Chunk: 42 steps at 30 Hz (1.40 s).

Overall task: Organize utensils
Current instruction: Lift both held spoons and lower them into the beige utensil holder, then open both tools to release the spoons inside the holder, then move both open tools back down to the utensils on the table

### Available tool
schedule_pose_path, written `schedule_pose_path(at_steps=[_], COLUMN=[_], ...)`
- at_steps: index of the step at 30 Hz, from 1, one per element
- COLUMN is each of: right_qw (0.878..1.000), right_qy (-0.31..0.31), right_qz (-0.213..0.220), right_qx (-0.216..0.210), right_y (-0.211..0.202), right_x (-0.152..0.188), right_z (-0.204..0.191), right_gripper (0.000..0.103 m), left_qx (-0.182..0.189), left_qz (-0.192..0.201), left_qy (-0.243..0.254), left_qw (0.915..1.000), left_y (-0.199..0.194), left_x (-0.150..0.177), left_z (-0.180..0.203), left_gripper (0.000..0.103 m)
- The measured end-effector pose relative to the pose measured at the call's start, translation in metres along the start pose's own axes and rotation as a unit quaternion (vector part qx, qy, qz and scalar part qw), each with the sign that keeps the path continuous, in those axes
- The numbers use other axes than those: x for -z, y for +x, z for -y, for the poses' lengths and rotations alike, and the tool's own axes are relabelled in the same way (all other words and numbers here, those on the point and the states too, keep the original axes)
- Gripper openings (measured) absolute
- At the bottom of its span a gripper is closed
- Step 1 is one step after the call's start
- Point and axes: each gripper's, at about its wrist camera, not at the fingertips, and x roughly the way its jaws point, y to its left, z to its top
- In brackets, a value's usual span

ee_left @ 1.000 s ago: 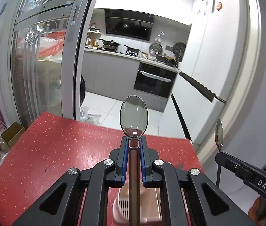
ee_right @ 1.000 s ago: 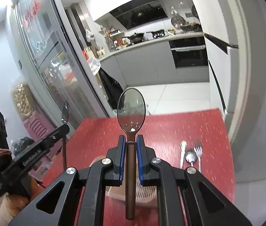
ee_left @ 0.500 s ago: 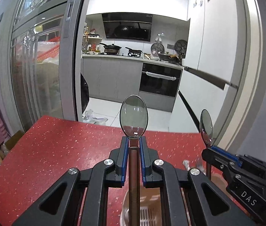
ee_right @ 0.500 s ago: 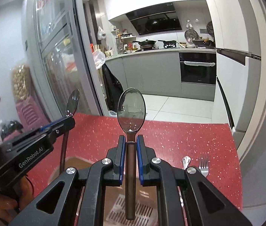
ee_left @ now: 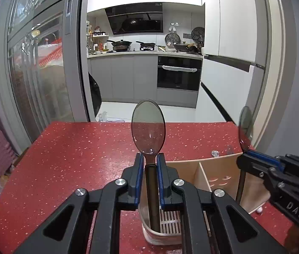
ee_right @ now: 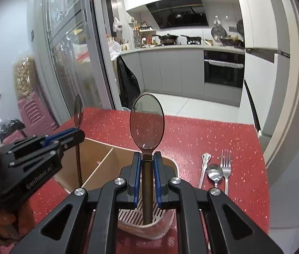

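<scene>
Left wrist view: the left gripper [ee_left: 150, 163] clamps a dark spoon [ee_left: 148, 127] upright, handle hanging into the beige holder [ee_left: 229, 165] on the red table [ee_left: 65, 158]. The right gripper [ee_right: 146, 160] pinches its own spoon [ee_right: 146, 120] likewise, above a slotted compartment.

In the right wrist view the divided holder [ee_right: 98, 160] sits lower centre on the table [ee_right: 191, 135]; fork [ee_right: 225, 167] and two spoons [ee_right: 209, 172] lie to its right
</scene>
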Motion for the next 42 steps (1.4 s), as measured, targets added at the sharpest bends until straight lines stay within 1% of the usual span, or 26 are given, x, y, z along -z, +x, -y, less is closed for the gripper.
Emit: schedule_pose_path(at_steps=[2, 4, 6, 8, 12, 13, 14, 15, 16, 18, 20, 23, 25, 27, 28, 30, 33, 34, 37, 39, 42], right_qw=[1.0, 1.0, 1.0, 1.0, 0.999, 0.999, 0.999, 0.999, 0.999, 0.999, 0.998, 0.998, 0.997, 0.997, 0.997, 0.996, 0.995, 0.994, 0.99, 0.985, 0.977], right_qy=[0.004, 0.007, 0.015, 0.019, 0.028, 0.029, 0.03, 0.032, 0.034, 0.042, 0.051, 0.064, 0.069, 0.073, 0.075, 0.082, 0.091, 0.096, 0.115, 0.129, 0.145], right_qz=[-0.006, -0.014, -0.011, -0.002, 0.008, 0.01, 0.014, 0.016, 0.018, 0.023, 0.025, 0.023, 0.02, 0.014, 0.012, 0.0, -0.024, -0.043, -0.08, -0.115, -0.154], right_qx=[-0.001, -0.003, -0.009, -0.011, -0.016, -0.015, -0.014, -0.014, -0.014, -0.013, -0.014, -0.01, -0.01, -0.011, -0.013, -0.018, -0.017, -0.005, 0.0, 0.009, 0.02], right_y=[-0.001, 0.0, -0.003, -0.009, -0.021, -0.024, -0.028, -0.032, -0.035, -0.043, -0.051, -0.061, -0.068, -0.077, -0.081, -0.089, -0.097, -0.099, -0.1, -0.099, -0.097], right_x=[0.0, 0.0, -0.001, -0.002, -0.006, -0.006, -0.006, -0.006, -0.006, -0.005, -0.002, 0.002, 0.005, 0.01, 0.013, 0.02, 0.034, 0.042, 0.063, 0.082, 0.109], right_z=[0.001, 0.003, 0.003, 0.003, 0.003, 0.003, 0.003, 0.004, 0.004, 0.007, 0.01, 0.015, 0.015, 0.014, 0.013, 0.012, 0.009, 0.007, 0.005, 0.003, 0.001], right_gripper=[0.015, 0.024, 0.043, 0.046, 0.046, 0.046, 0.047, 0.047, 0.047, 0.048, 0.048, 0.05, 0.055, 0.066, 0.069, 0.082, 0.083, 0.083, 0.083, 0.083, 0.083], left_qx=[-0.005, -0.006, -0.005, -0.004, -0.007, -0.007, -0.005, -0.003, -0.006, -0.008, -0.008, -0.006, -0.006, -0.011, -0.009, 0.004, 0.005, 0.003, -0.021, -0.031, -0.036], left_qz=[-0.003, -0.011, -0.018, -0.021, -0.024, -0.024, -0.025, -0.023, -0.015, 0.005, 0.003, 0.009, 0.015, 0.011, 0.008, -0.012, -0.056, -0.07, -0.102, -0.131, -0.17], left_qy=[0.007, 0.007, 0.0, -0.004, -0.001, 0.0, 0.0, -0.003, -0.006, -0.003, 0.004, -0.002, -0.003, -0.001, -0.002, -0.002, -0.003, -0.003, -0.004, -0.009, -0.016], left_qw=[1.0, 0.9999, 0.9998, 0.9998, 0.9997, 0.9997, 0.9997, 0.9997, 0.9998, 1.0, 1.0, 0.9999, 0.9999, 0.9999, 0.9999, 0.9999, 0.9984, 0.9975, 0.9946, 0.9908, 0.9847], left_y=[-0.001, -0.002, -0.003, -0.004, -0.006, -0.006, -0.007, -0.008, -0.012, -0.019, -0.022, -0.033, -0.044, -0.055, -0.059, -0.067, -0.076, -0.079, -0.087, -0.09, -0.092], left_x=[0.0, -0.001, -0.003, -0.002, -0.001, 0.0, -0.001, -0.002, -0.002, -0.003, -0.005, -0.006, -0.005, 0.0, 0.002, 0.011, 0.033, 0.042, 0.074, 0.098, 0.126], left_z=[0.002, 0.002, 0.0, -0.001, 0.0, 0.0, -0.001, -0.001, -0.002, 0.0, 0.001, 0.0, -0.002, -0.004, -0.006, -0.01, -0.022, -0.027, -0.045, -0.06, -0.079], left_gripper=[0.037, 0.037, 0.037, 0.037, 0.037, 0.039, 0.06, 0.093, 0.103, 0.103, 0.103, 0.103, 0.103, 0.103, 0.103, 0.103, 0.103, 0.103, 0.103, 0.103, 0.103])
